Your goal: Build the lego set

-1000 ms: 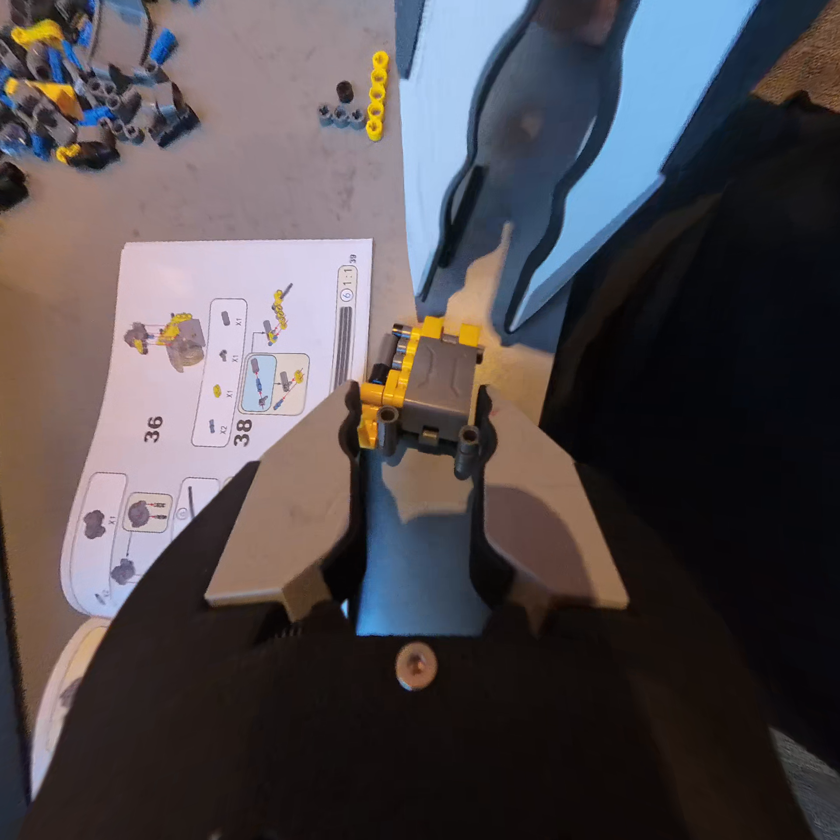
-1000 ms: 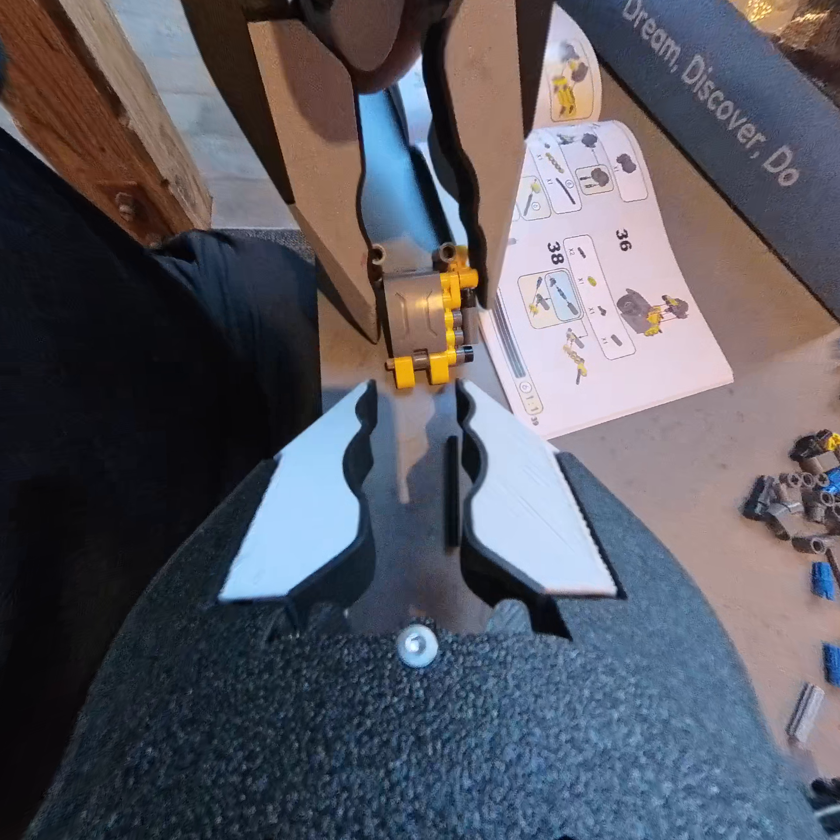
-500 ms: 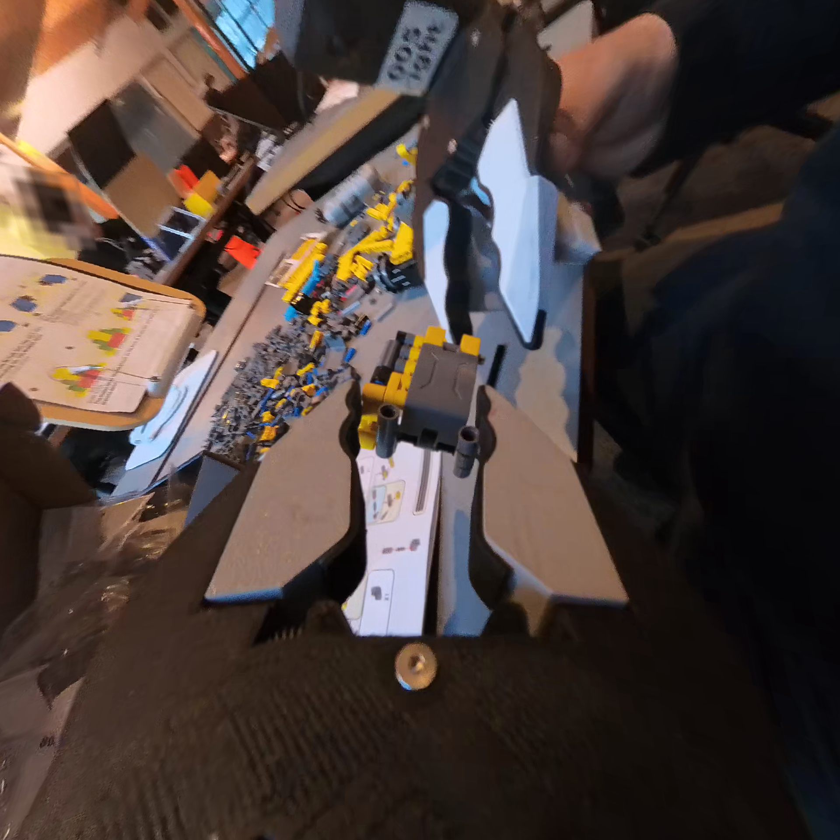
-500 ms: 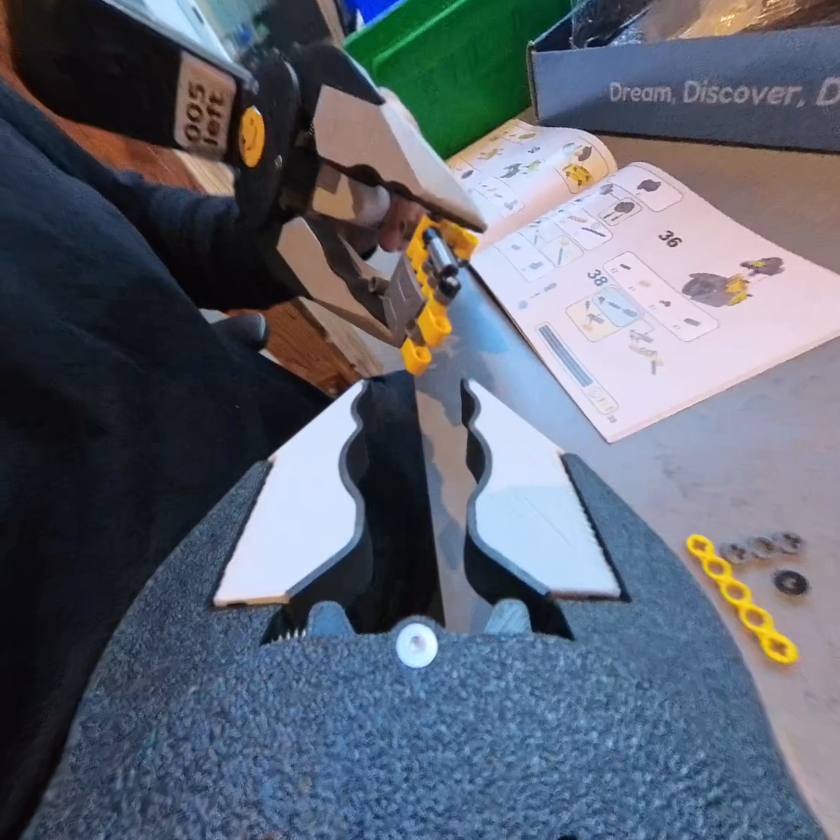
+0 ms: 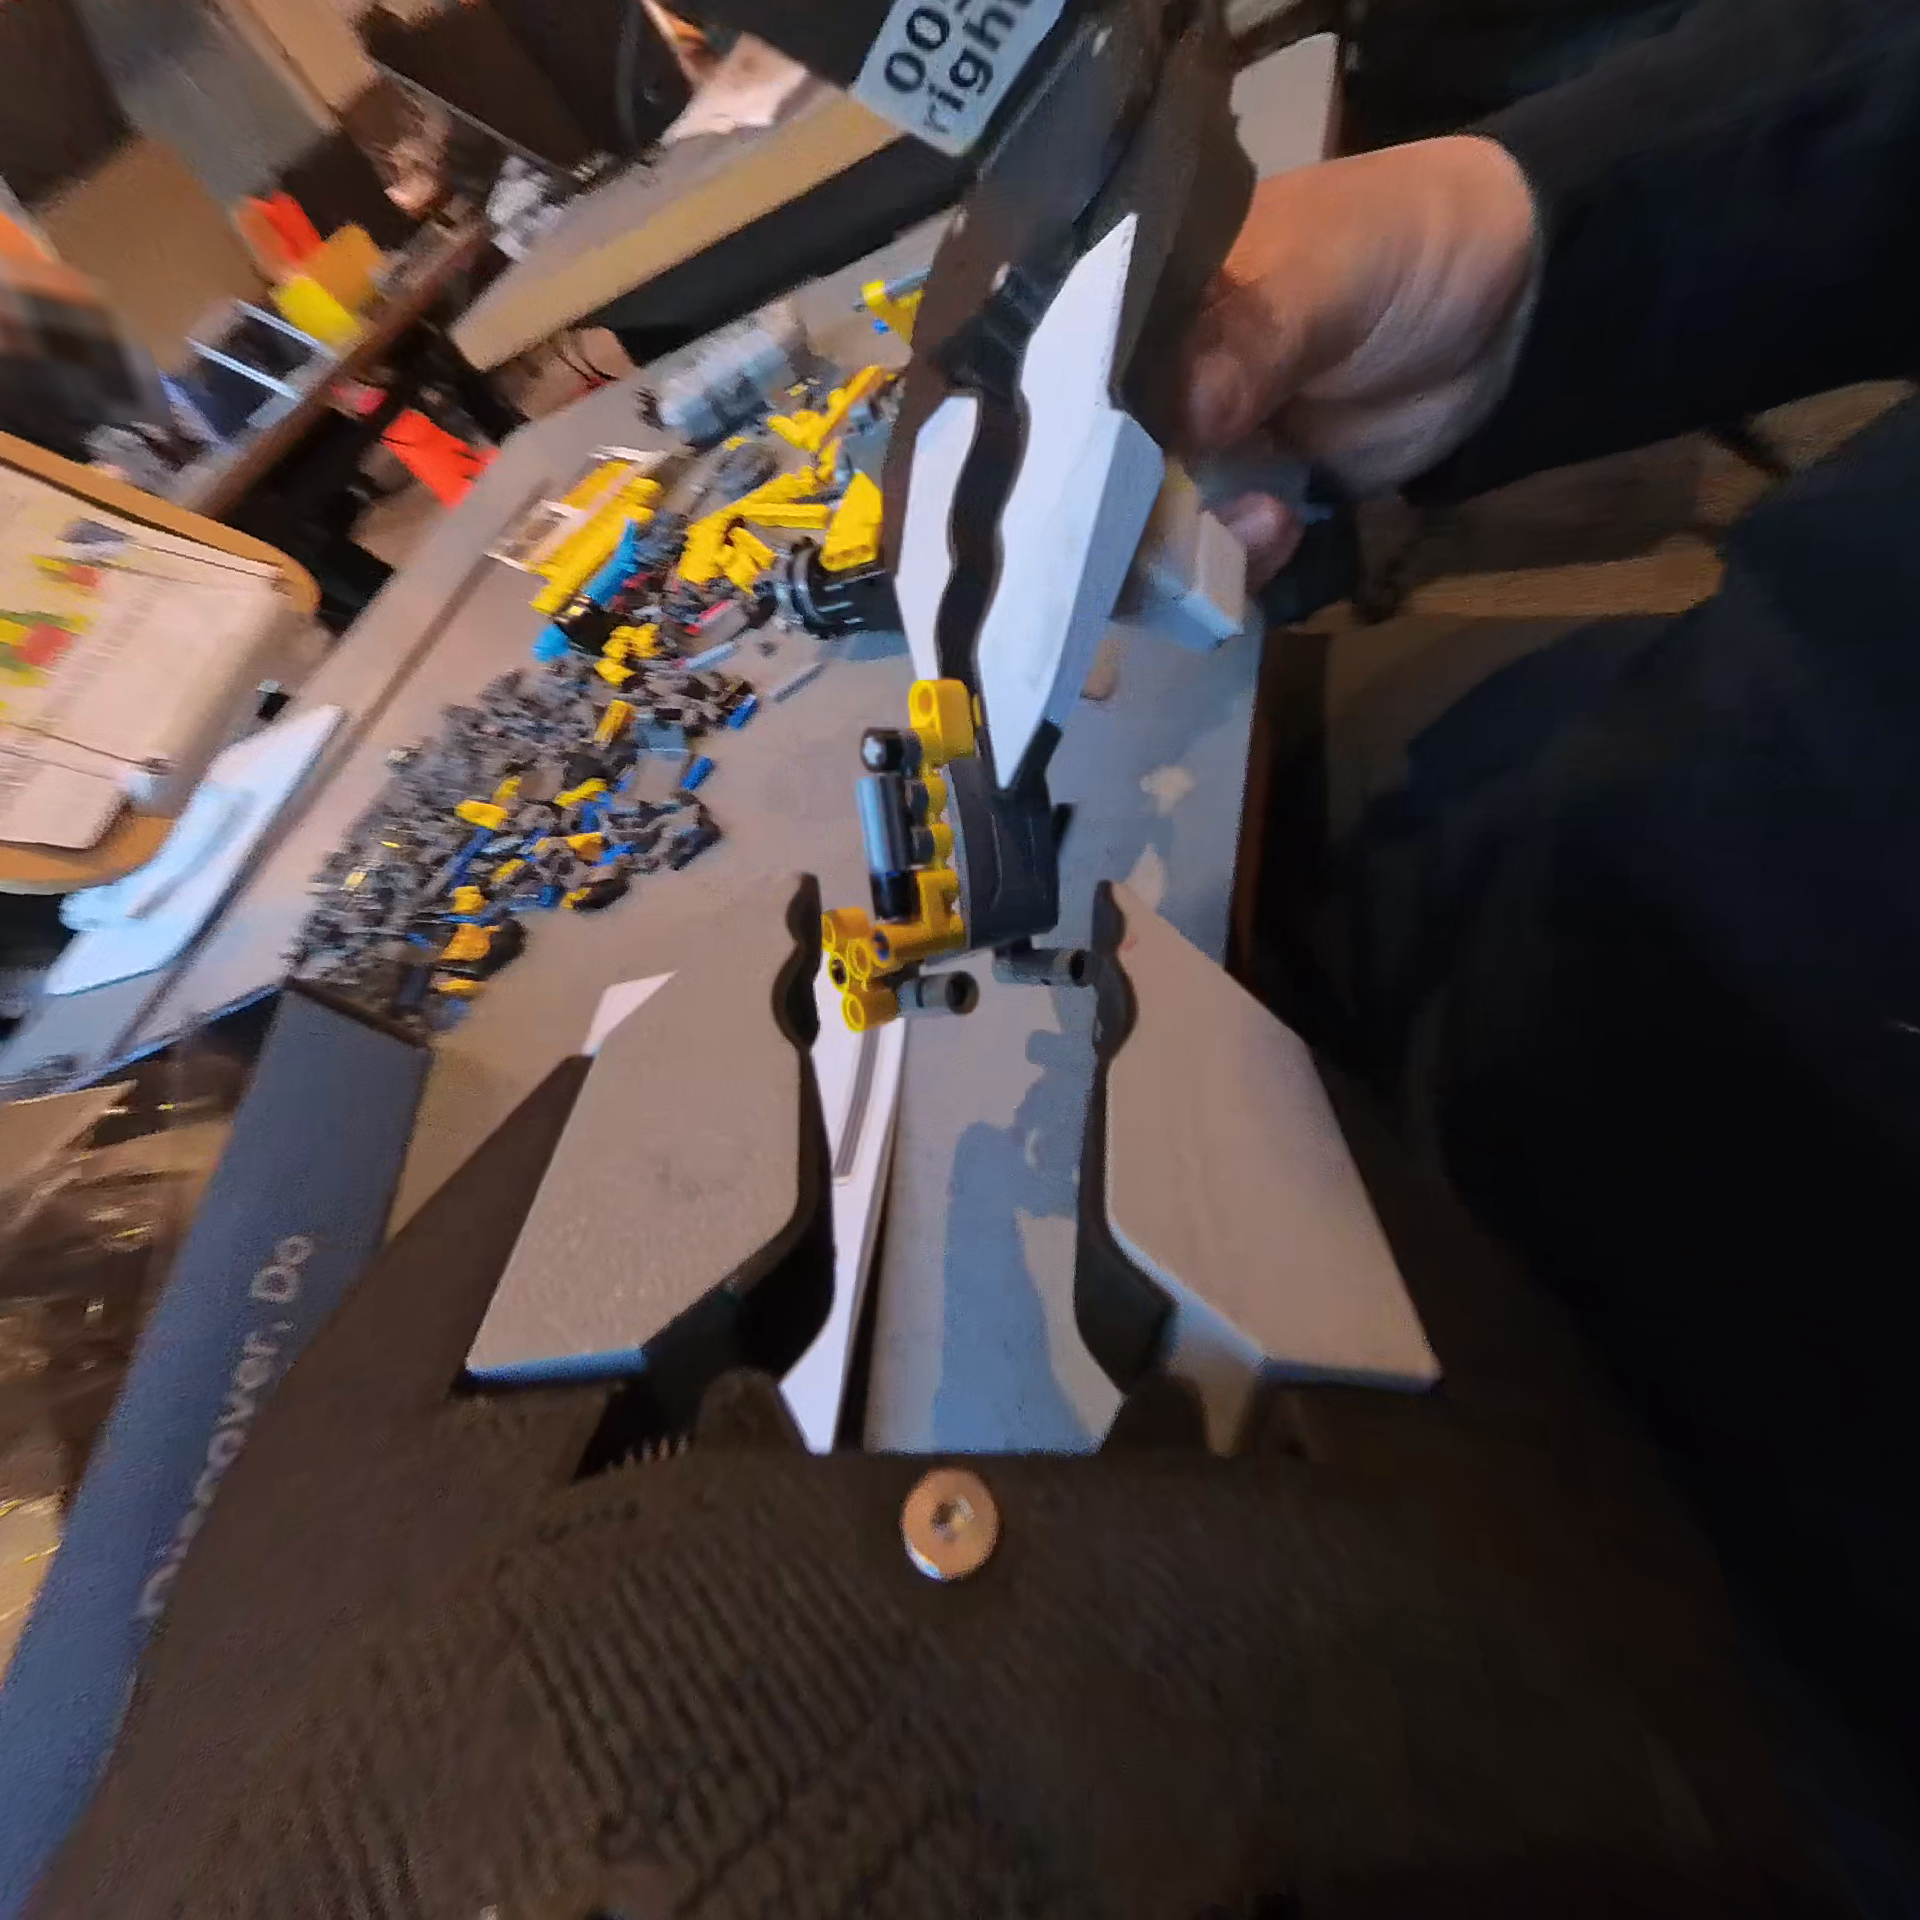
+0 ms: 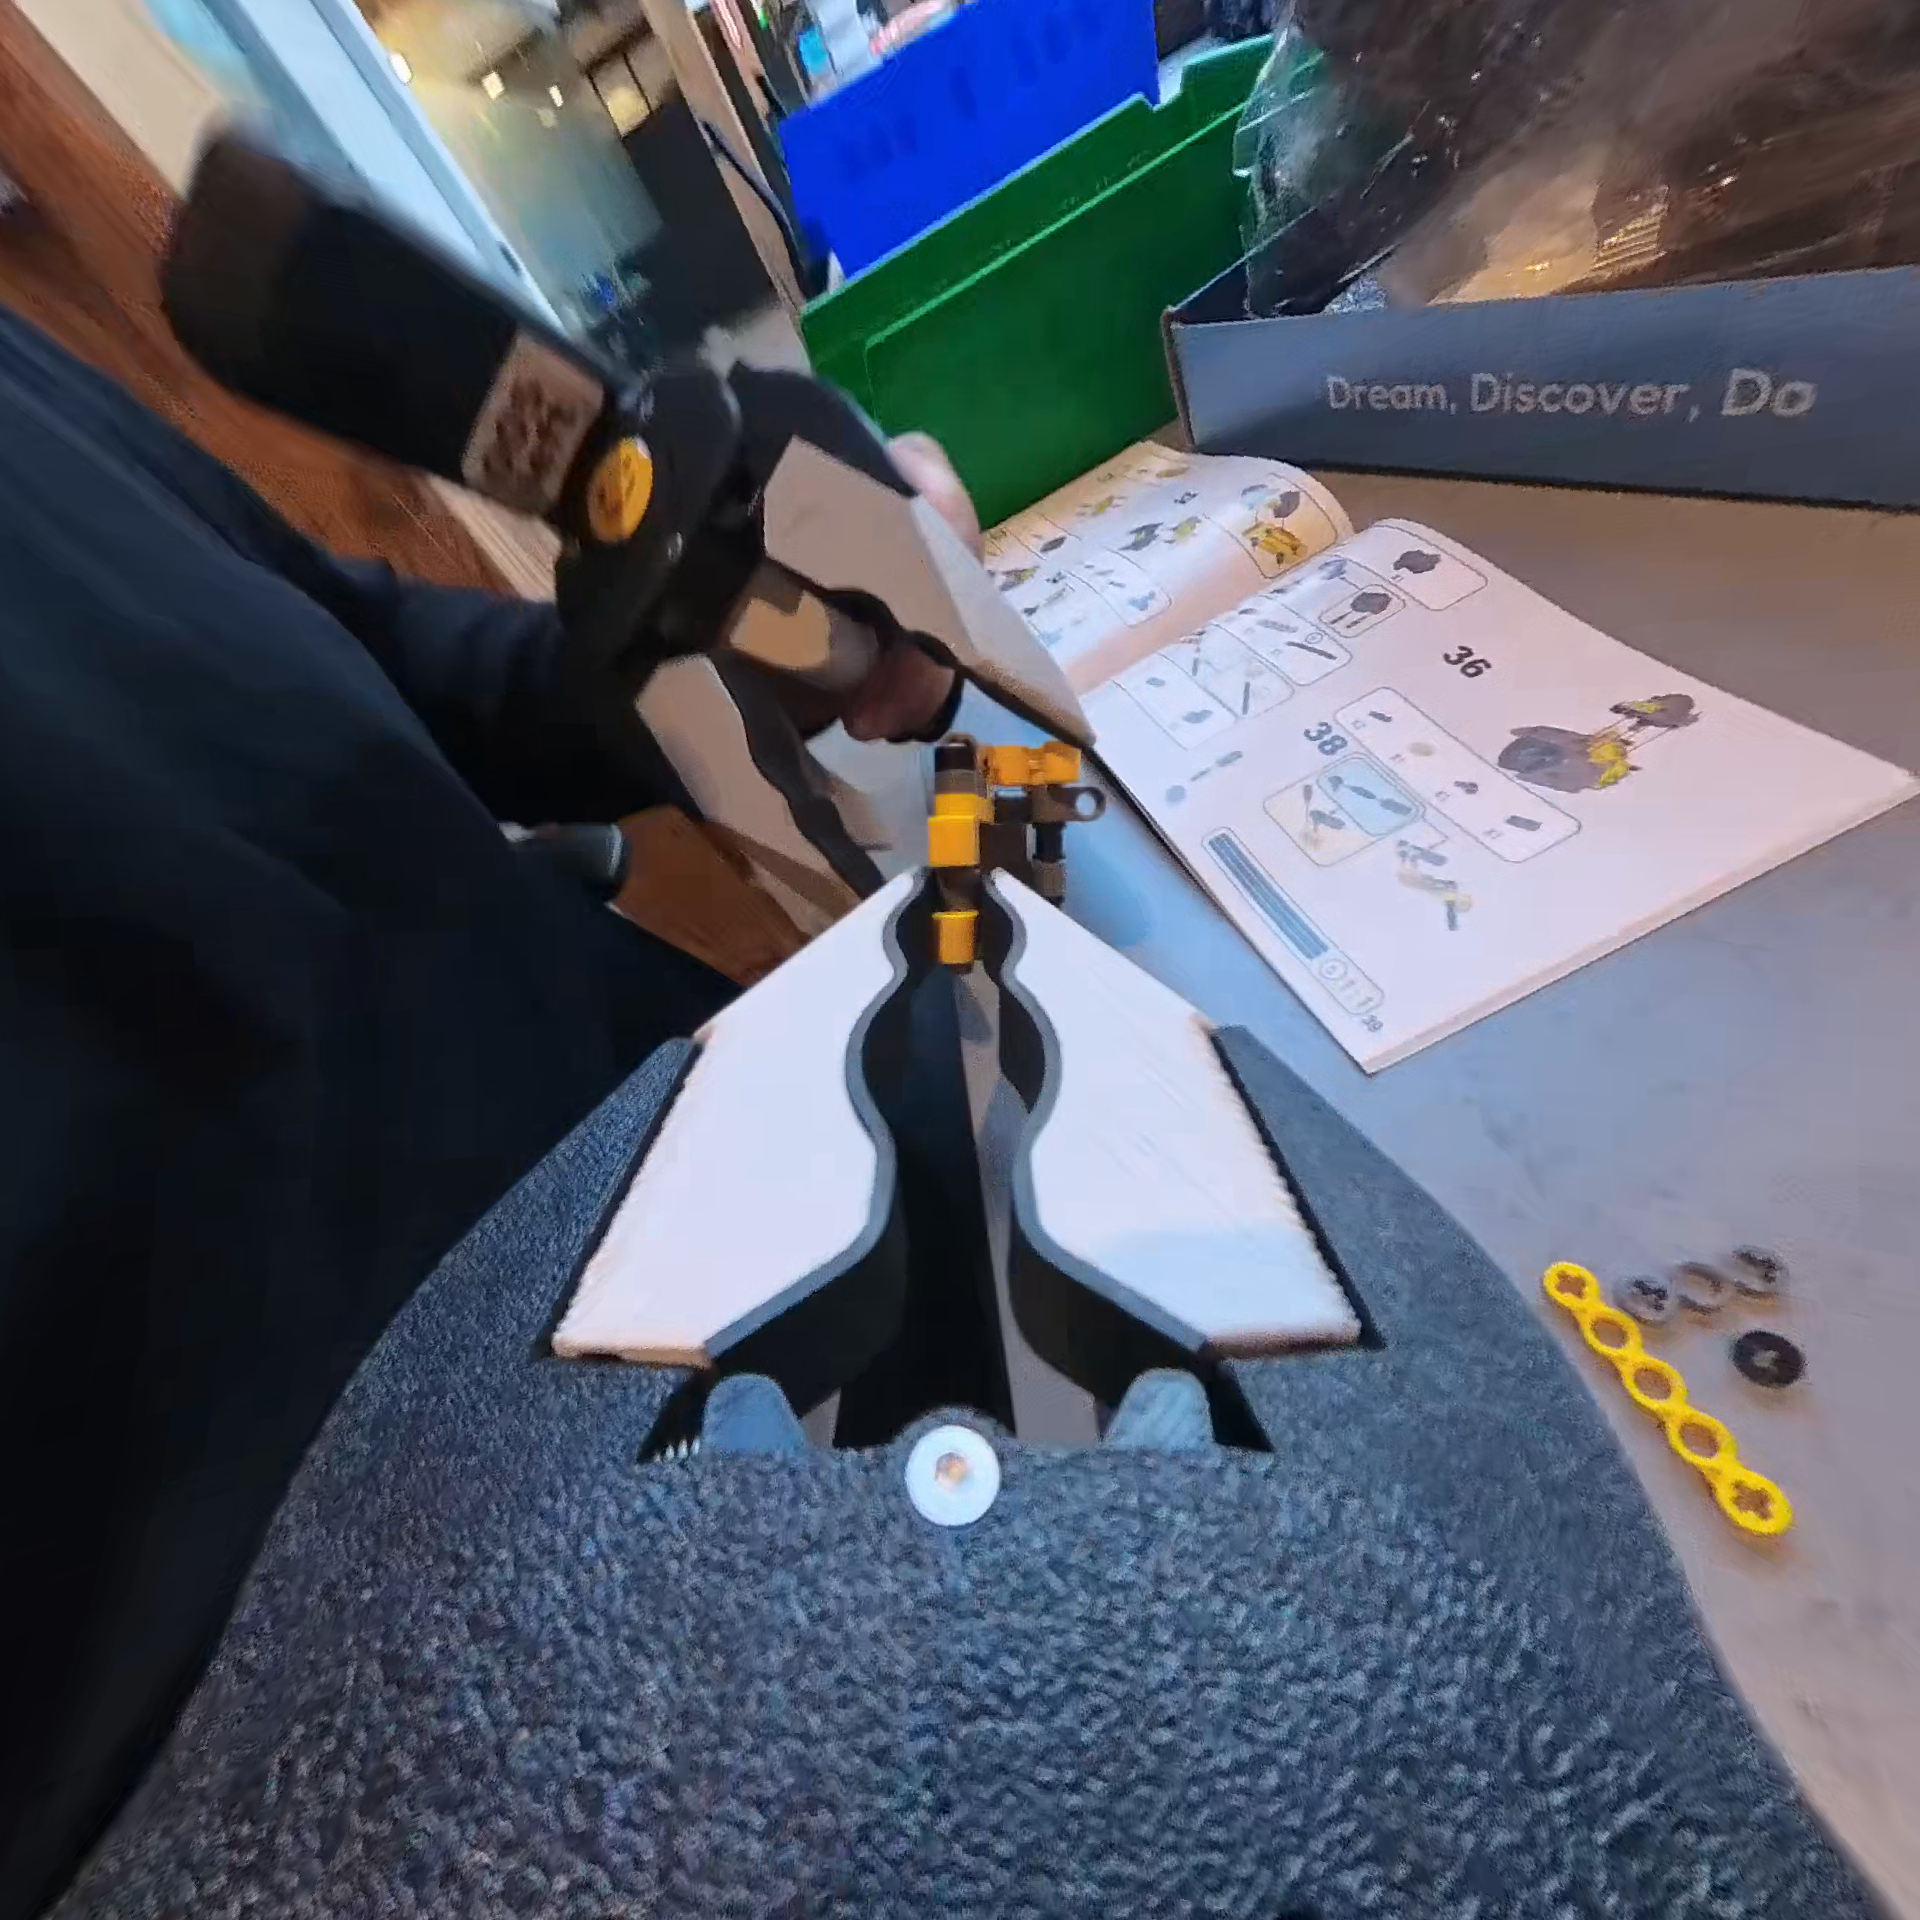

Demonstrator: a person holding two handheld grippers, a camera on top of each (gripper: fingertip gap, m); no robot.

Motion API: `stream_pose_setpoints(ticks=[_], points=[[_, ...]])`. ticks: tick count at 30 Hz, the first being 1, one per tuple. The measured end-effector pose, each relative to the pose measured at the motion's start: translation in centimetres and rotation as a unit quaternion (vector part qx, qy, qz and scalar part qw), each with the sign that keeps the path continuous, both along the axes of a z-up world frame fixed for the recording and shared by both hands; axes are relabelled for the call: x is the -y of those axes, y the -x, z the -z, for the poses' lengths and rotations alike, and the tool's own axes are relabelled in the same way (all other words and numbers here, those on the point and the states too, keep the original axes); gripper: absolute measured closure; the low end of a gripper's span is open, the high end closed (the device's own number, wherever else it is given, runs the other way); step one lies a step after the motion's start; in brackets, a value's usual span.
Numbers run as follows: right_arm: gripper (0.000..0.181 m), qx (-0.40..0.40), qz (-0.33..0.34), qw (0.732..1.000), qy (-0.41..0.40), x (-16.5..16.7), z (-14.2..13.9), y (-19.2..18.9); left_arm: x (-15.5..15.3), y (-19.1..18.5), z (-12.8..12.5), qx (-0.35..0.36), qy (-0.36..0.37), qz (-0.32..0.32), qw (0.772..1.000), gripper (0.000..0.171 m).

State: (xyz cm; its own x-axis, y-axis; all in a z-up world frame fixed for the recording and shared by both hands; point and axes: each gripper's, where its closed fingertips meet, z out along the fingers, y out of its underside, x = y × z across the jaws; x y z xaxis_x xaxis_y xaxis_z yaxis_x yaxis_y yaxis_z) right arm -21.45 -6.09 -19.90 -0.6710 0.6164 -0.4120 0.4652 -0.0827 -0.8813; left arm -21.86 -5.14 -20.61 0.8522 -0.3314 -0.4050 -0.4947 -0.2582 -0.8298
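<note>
A small yellow and dark grey brick assembly [image 5: 914,831] is held off the grey table between both grippers. My left gripper [image 5: 951,935] has its fingertips against the near end, on a yellow connector and a grey pin, with the jaws as wide apart as that end. My right gripper [image 6: 956,904] has its jaws almost together, pinching a yellow part of the assembly [image 6: 951,831]. It enters the left wrist view [image 5: 1003,758] from above, held by a hand [image 5: 1351,312]. The left gripper [image 6: 982,816] shows in the right wrist view with one finger on each side of the assembly.
An open instruction booklet [image 6: 1455,810] lies on the table in front of a dark box [image 6: 1558,395]. A yellow beam [image 6: 1662,1392] and grey bushes [image 6: 1694,1288] lie at the right. A pile of loose parts [image 5: 540,810] covers the far table. Green bins [image 6: 1018,332] stand behind.
Both grippers have tilted up from looking down at the table. The right gripper has closed onto the assembly's yellow end. The assembly has pivoted edge-on between the left fingertips.
</note>
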Motion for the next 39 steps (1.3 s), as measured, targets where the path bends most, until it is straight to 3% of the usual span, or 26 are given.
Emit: stream_pose_setpoints(ticks=[4,8,12,19,22,25,36,39], points=[[0.174,-0.023,-0.006,0.998,-0.065,0.2,0.5,-0.2,0.2,-0.2,0.3,0.051,0.062,0.035,0.996,0.124],[0.174,-0.034,-0.016,0.995,-0.088,0.6,0.7,-0.3,0.3,-1.2,1.5,0.098,0.121,0.068,0.985,0.154],[0.17,-0.041,-0.009,0.993,-0.106,0.3,0.9,-0.4,0.3,-1.6,1.8,0.132,0.127,0.072,0.98,0.163],[0.181,-0.048,0.0,0.997,-0.068,-1.2,0.4,-0.9,0.8,-1.1,1.7,0.208,0.1,0.071,0.97,0.164],[0.166,-0.067,-0.011,0.997,-0.045,-0.7,-0.8,-0.6,0.8,-1.1,0.9,0.234,0.086,0.081,0.965,0.164],[0.165,-0.068,-0.02,0.997,-0.034,-0.1,-1.1,-0.2,0.9,-1.4,0.1,0.268,0.074,0.1,0.956,0.164],[0.175,-0.036,-0.036,0.998,-0.035,1.1,-0.8,0.7,0.4,-0.9,0.4,0.257,0.09,0.065,0.96,0.162],[0.175,-0.019,-0.04,0.999,-0.001,0.9,-1.3,0.6,0.4,-0.9,-0.3,0.302,0.08,0.057,0.948,0.165]])
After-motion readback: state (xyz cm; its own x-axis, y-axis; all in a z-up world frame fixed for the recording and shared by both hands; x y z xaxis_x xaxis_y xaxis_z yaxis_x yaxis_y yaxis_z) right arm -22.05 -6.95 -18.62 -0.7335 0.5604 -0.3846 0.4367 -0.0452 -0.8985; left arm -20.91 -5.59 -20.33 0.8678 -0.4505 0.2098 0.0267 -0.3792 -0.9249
